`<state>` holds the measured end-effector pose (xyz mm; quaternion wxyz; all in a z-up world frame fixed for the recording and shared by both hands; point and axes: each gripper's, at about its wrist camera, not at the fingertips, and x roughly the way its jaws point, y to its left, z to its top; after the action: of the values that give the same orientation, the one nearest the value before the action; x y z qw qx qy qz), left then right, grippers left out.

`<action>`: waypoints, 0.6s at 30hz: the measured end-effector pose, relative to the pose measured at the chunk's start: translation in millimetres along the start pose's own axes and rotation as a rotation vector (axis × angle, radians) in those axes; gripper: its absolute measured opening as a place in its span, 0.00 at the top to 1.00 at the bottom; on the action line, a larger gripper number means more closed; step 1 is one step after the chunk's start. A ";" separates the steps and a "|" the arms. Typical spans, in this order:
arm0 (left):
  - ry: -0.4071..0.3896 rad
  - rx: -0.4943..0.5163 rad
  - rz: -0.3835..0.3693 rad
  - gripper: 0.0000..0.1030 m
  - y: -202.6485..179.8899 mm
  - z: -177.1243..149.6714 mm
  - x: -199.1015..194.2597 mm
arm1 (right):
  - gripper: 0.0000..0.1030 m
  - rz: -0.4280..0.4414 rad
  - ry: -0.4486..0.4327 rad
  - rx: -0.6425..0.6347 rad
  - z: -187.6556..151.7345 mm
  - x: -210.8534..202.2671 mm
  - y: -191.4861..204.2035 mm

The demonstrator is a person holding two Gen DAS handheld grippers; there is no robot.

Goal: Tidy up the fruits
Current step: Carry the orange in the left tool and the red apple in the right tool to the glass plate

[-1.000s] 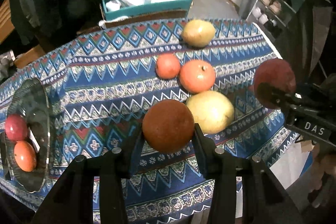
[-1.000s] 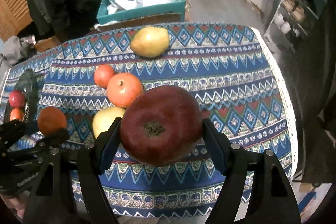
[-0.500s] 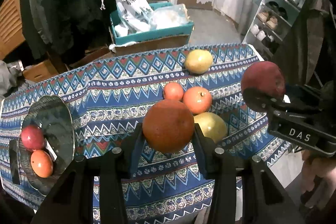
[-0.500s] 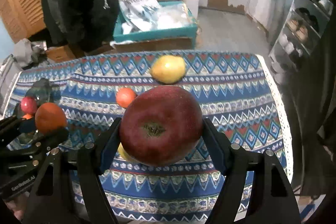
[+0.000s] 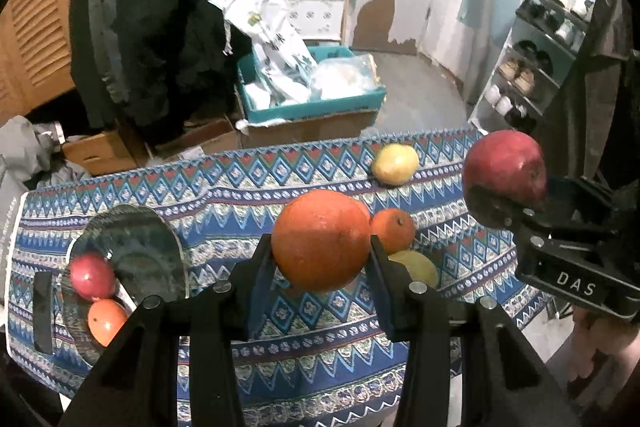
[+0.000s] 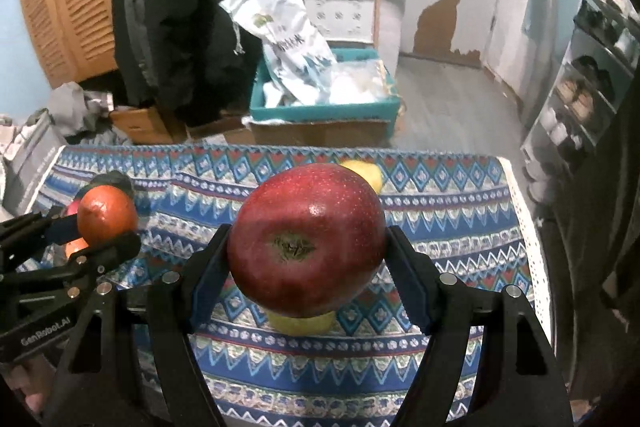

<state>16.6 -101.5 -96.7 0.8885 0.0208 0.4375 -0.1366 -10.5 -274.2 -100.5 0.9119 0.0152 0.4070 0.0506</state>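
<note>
My left gripper [image 5: 320,251] is shut on an orange [image 5: 320,241] and holds it high above the patterned tablecloth [image 5: 240,187]. My right gripper [image 6: 306,247] is shut on a big red apple [image 6: 306,239], also lifted; it shows at the right of the left wrist view [image 5: 504,167]. A glass plate [image 5: 132,255] at the table's left holds a red fruit [image 5: 92,275] and a small orange fruit [image 5: 106,321]. On the cloth lie a yellow pear [image 5: 395,163], a small orange fruit [image 5: 392,230] and a yellow-green fruit [image 5: 416,265].
Behind the table stand a teal crate [image 5: 312,107] with bags on a cardboard box, dark coats, a wooden shelf and a shoe rack [image 5: 532,67] at the right. A black object [image 5: 43,311] lies left of the plate.
Both grippers have risen and pulled back from the table with their fruits still held. The table looks farther and lower, and the plate has come more into the left view.
</note>
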 end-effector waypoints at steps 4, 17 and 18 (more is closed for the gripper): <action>-0.012 -0.033 0.002 0.56 14.0 4.0 -6.2 | 0.27 0.019 -0.021 -0.019 6.5 -4.6 11.8; -0.037 -0.119 0.045 0.56 60.4 5.9 -17.5 | 0.27 0.094 -0.051 -0.082 27.2 0.3 56.5; -0.036 -0.126 0.048 0.56 64.0 5.7 -17.8 | 0.27 0.099 -0.050 -0.084 29.0 2.0 60.3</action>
<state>27.3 -36.9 -84.5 0.8989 -0.0270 0.4285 -0.0877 7.6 -213.6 -78.5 0.9179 -0.0015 0.3806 0.1124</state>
